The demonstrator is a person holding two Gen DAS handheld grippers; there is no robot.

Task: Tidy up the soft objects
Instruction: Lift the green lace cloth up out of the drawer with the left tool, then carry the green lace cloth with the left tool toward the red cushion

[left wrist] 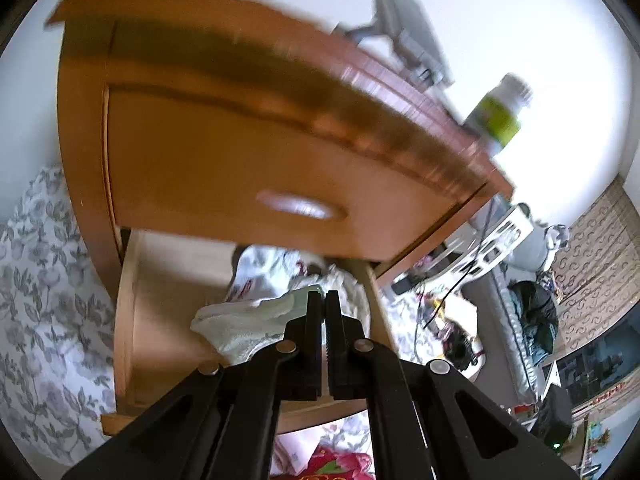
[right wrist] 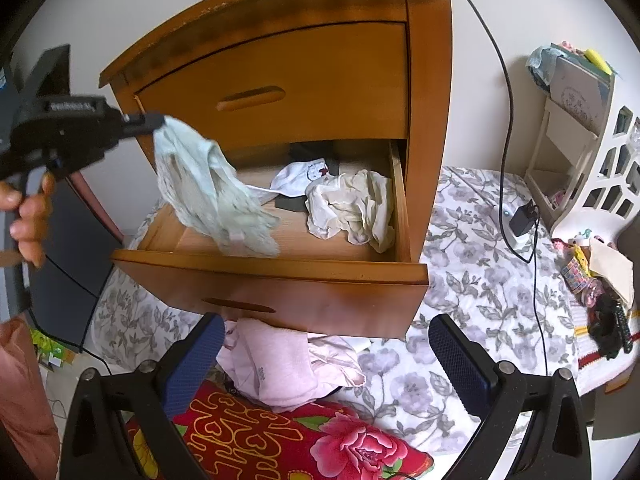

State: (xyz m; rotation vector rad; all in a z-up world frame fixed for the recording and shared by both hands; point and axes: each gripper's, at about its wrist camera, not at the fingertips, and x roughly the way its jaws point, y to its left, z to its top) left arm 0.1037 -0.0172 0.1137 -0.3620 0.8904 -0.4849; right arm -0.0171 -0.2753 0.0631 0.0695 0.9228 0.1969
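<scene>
Left tongs (right wrist: 160, 122) pinch a pale green cloth (right wrist: 212, 196) above the open drawer (right wrist: 272, 268); right tongs (right wrist: 324, 364) gape empty over pink clothes (right wrist: 280, 368)

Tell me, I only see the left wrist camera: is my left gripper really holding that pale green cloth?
Observer: Yes. The right wrist view shows the pale green cloth hanging from the shut left gripper, above the open drawer.
Operator: What about my other gripper?
Observer: The right gripper is open and holds nothing.
Operator: Is anything soft outside the drawer?
Observer: A pink garment lies on the bed, partly under the drawer front.
</scene>
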